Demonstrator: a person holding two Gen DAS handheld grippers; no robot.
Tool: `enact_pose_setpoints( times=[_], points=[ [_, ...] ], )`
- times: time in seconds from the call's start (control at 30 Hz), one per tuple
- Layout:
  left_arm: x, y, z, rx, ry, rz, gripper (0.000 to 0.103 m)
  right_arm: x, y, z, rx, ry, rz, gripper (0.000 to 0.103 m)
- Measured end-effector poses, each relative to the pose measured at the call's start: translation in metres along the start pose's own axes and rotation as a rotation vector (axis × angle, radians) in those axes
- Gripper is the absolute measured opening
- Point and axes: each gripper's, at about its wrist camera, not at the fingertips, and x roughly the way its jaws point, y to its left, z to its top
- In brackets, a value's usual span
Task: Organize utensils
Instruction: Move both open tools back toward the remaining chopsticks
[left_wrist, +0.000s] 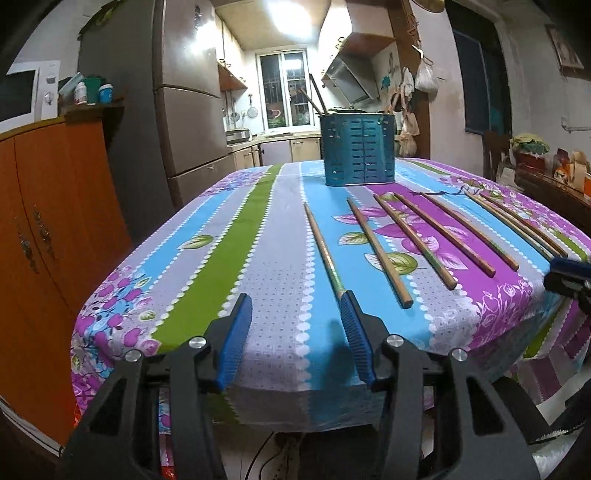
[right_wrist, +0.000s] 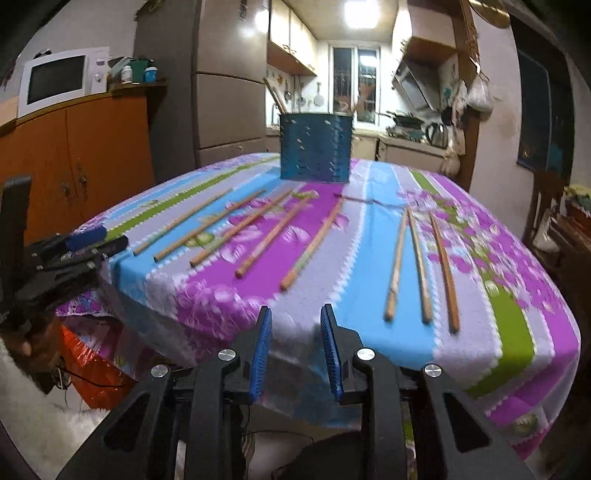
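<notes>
A kitchen table draped in a striped floral tablecloth, seen from two handheld grippers at its near edge. At far left, the left gripper hovers at the table's edge, its blue-padded jaws partly open and empty; the nearest chopstick ends just beside its right pad, not between the pads. Moving right, eight wooden chopsticks lie loose on the cloth: a spread row of five, then a closer group of three. The right gripper sits at the near edge between these groups, jaws narrowly open, holding nothing. At the table's far side stands a blue slotted utensil holder with a few sticks already upright inside. Judging by this, sorting has barely begun; all eight remain to collect.
</notes>
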Motion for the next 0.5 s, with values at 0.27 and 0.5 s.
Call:
enact_pose_setpoints(
  times=[0.27, 0.5],
  points=[
    [0.010, -0.011, -0.006, 0.026, -0.001, -0.022, 0.048, 0.031, 0.010, 0.010, 0.020, 0.041, -0.071, 0.027],
    [0.011, -0.013, -0.007, 0.023, -0.013, -0.035, 0.041, 0.038, 0.014, 0.014, 0.046, 0.054, -0.114, 0.019]
  ],
)
